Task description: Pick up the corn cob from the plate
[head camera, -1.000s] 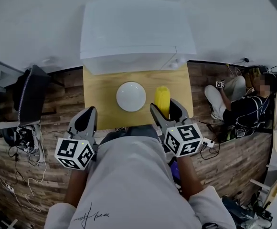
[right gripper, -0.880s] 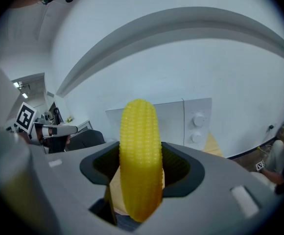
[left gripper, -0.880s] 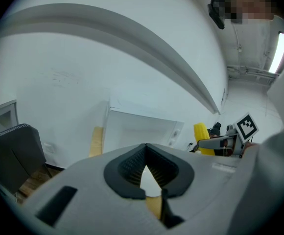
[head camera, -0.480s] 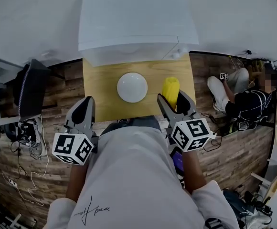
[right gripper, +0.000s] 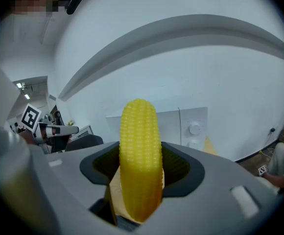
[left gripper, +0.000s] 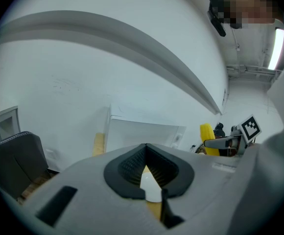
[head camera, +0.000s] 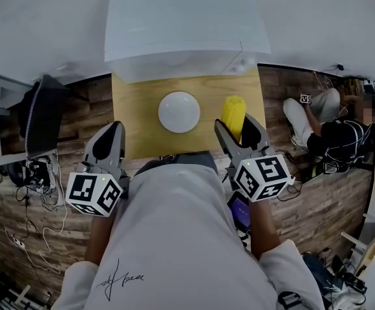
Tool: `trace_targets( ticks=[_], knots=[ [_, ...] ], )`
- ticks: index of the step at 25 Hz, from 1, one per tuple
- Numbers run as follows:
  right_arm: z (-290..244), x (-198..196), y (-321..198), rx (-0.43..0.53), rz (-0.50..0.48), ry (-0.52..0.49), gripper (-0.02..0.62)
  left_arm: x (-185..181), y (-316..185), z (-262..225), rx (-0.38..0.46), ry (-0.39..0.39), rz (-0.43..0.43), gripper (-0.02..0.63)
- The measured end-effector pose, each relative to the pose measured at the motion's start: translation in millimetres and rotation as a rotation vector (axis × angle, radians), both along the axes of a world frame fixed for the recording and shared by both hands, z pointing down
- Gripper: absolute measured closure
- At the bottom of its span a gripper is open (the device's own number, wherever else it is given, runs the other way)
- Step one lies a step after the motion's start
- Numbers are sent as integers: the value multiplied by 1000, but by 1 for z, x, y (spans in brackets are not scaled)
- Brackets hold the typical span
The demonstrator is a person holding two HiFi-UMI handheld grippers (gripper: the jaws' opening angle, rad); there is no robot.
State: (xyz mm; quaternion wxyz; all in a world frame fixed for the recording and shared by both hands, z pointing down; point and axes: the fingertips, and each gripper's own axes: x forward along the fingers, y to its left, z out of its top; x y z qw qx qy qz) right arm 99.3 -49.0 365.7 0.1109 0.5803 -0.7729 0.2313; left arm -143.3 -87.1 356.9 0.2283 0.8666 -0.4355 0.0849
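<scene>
In the head view the corn cob point(head camera: 232, 113) is no longer on the plate point(head camera: 178, 112). It sits between the jaws of the right gripper point(head camera: 238, 132), to the right of the plate and over the desk point(head camera: 136, 112). Its long axis runs away from the person, along the jaws, and its rounded end points toward the white cabinet point(head camera: 186, 28). The left gripper point(head camera: 112, 132) is near the desk's front edge and holds nothing.

In the left gripper view the jaws meet at their tips, with only the plate point(left gripper: 152, 189) visible through the gap behind them.

In the right gripper view the pads press on both sides of the corn cob point(right gripper: 140, 155), which looks nearly upright here and sticks out far beyond the jaws. I think the risk is slipping: the kernels are round and smooth, and much of the cob is outside the grip. If the gripper tips downward or moves quickly, the cob may slide forward or turn between the pads and fall on the desk.
</scene>
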Motion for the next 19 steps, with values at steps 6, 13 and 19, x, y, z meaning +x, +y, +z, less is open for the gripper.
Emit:
trace_targets(
  ticks=[6, 13, 19],
  knots=[
    [0, 1, 1, -1, 6, -13, 331, 1, -2, 1, -6, 11, 4, 611],
    [0, -2, 1, -4, 3, -20, 331, 2, 0, 4, -14, 13, 8, 611],
    [1, -3, 2, -9, 1, -22, 331, 2, 1, 5, -19, 12, 9, 611]
  ],
)
